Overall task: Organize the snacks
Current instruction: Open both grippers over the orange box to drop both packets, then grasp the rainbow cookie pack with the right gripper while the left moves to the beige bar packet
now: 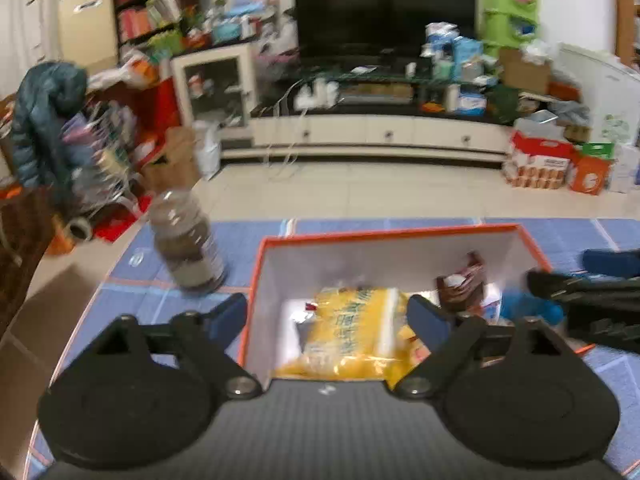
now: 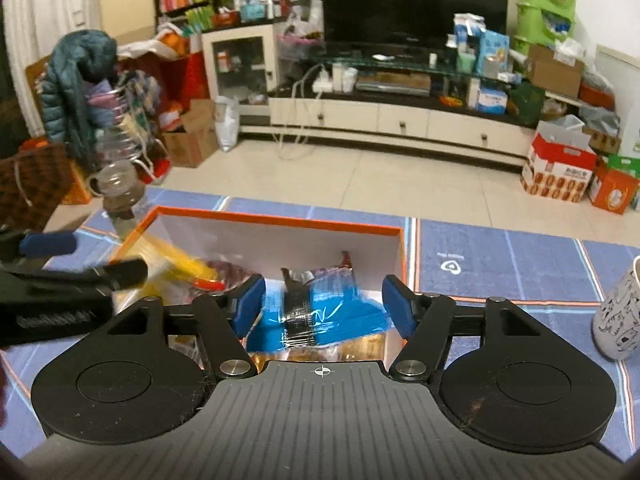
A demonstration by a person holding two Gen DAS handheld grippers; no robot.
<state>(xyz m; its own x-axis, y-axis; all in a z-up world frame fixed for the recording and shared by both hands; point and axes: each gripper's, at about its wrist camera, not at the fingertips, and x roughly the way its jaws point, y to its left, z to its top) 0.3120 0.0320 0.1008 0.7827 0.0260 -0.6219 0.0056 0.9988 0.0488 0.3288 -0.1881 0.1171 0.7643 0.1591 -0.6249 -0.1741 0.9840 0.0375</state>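
An orange-rimmed white box [image 1: 384,234] [image 2: 280,222] stands on the blue checked tablecloth. Inside lie a yellow snack bag [image 1: 352,332] [image 2: 188,266], a brown packet [image 1: 460,286] [image 2: 228,270] and a blue packet [image 2: 340,316] [image 1: 528,308]. My left gripper [image 1: 330,320] is open and empty, hovering over the box's left half above the yellow bag. My right gripper [image 2: 324,306] is open and empty, above the blue packet in the box's right half. Each gripper shows in the other's view, the right one [image 1: 560,280] and the left one [image 2: 96,258].
A clear jar of dark contents [image 1: 186,240] [image 2: 118,188] stands on the table left of the box. A white patterned mug [image 2: 620,316] sits at the right edge. Beyond the table edge are floor, a TV stand [image 2: 400,120] and cluttered boxes.
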